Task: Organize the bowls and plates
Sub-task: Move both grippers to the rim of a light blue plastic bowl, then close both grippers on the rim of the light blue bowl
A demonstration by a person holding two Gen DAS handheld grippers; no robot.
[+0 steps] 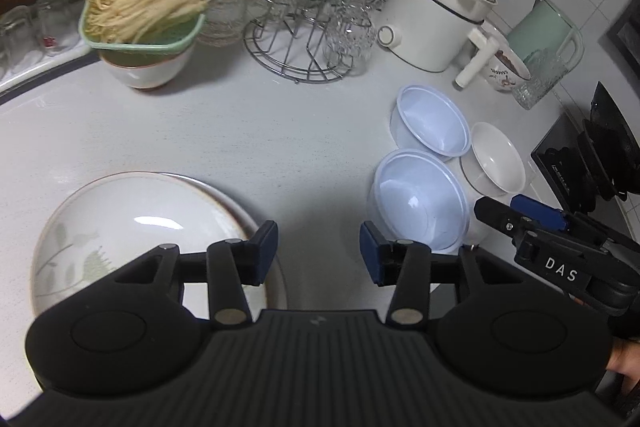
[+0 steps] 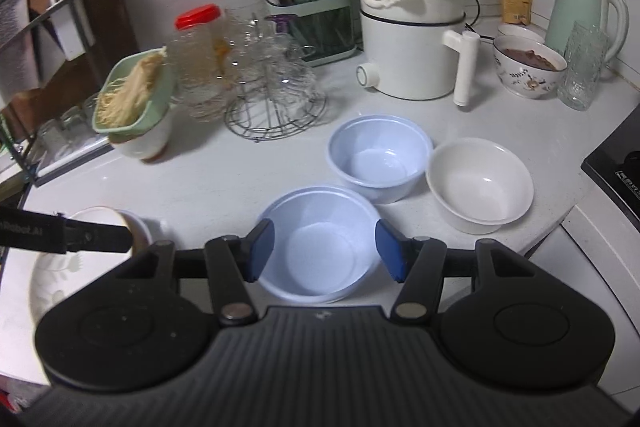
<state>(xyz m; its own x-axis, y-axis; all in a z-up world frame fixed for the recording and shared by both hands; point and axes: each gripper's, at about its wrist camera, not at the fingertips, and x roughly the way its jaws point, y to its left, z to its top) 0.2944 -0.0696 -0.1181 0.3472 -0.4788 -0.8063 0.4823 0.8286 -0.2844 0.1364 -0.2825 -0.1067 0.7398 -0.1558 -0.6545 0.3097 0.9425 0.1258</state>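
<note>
A large white plate with a leaf pattern (image 1: 132, 227) lies on a second plate at the counter's near left. My left gripper (image 1: 318, 253) hovers open just right of it, with its left finger over the plate's rim and nothing between the pads. Two pale blue bowls (image 2: 316, 227) (image 2: 380, 155) and a white bowl (image 2: 480, 183) stand upright in a cluster on the right. My right gripper (image 2: 324, 251) is open above the nearer blue bowl, and its pads straddle the bowl without touching it. That bowl appears nested in another. The same plate (image 2: 52, 279) shows at lower left.
Along the back stand a green basket of pale strands (image 1: 148, 7) on a white bowl, a wire rack of glasses (image 1: 304, 39), a white electric pot (image 2: 412, 43), a floral bowl (image 2: 528, 71), a tumbler (image 2: 580, 67) and a mint kettle (image 2: 580, 15). A black stove (image 2: 616, 163) borders the right.
</note>
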